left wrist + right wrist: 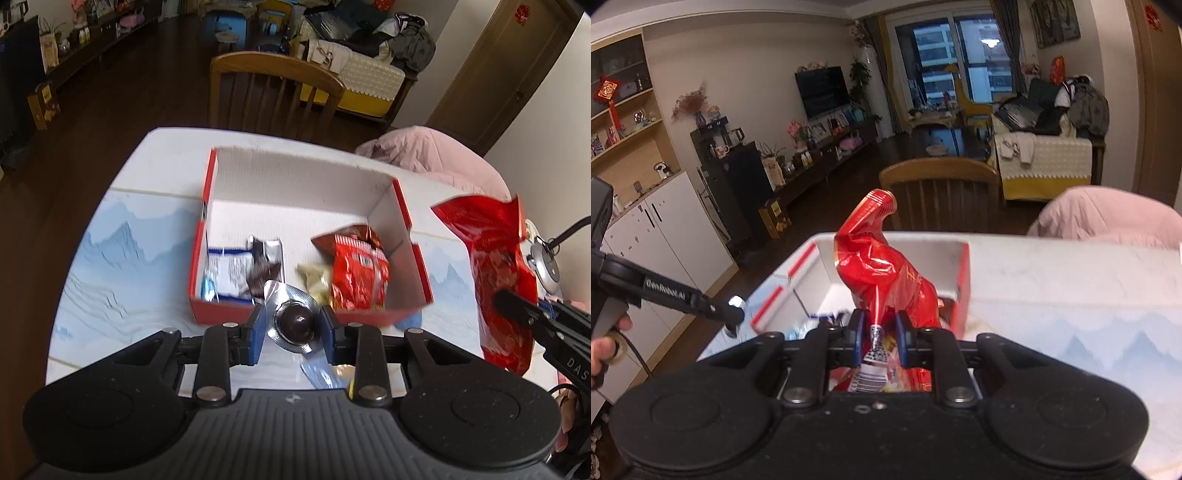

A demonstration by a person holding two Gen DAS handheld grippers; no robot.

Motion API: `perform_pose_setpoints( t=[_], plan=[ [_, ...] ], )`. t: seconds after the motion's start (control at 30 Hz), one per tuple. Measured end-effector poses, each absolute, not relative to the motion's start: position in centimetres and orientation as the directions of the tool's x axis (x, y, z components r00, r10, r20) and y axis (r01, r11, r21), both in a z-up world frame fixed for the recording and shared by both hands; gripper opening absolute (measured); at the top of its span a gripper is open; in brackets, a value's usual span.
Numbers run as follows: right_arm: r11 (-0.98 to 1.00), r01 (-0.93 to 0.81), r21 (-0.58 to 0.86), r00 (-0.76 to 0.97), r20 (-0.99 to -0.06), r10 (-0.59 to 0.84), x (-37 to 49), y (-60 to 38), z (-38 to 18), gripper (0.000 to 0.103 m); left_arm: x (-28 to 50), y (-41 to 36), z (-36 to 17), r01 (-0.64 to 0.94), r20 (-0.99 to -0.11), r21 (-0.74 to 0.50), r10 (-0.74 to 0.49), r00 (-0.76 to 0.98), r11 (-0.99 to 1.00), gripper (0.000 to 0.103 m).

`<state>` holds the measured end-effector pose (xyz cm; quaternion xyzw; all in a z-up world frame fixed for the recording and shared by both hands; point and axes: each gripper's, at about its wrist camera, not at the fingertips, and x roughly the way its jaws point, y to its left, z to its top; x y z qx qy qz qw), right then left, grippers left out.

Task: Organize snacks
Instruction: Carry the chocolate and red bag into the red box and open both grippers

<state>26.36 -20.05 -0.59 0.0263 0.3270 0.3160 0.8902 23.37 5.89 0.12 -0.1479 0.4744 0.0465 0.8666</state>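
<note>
The left gripper (293, 325) pinches a silver foil pack with a dark round chocolate (295, 321), at the near edge of the red box (417, 258). The right gripper (879, 334), marked "DAS" on its side, clamps a red foil bag (886, 273) near the box's right side. "GenRobot.AI" is printed on the left gripper's arm.

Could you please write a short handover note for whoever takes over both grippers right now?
Left gripper: shut on a foil-wrapped chocolate, held just in front of the box's near wall.
Right gripper: shut on a red snack bag, raised to the right of the box.
Red box sits open on the table. Already inside: a blue-and-white packet, a dark wrapper, a pale candy and a red-and-white bag.
Left to do: drop the chocolate and the red bag in the box. At least one more wrapper lies on the table beneath the left gripper.
</note>
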Motion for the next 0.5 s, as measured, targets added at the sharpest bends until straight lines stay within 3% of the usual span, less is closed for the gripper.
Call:
perform_pose_setpoints(
  t=[0.5],
  plan=[
    [0.797,-0.571,0.197,0.53,-0.653,0.541,33.4,-12.7,-4.1,0.016,29.9,8.2,-3.1,-0.262,-0.878,-0.092,0.046,0.477,0.961,0.03]
  ],
)
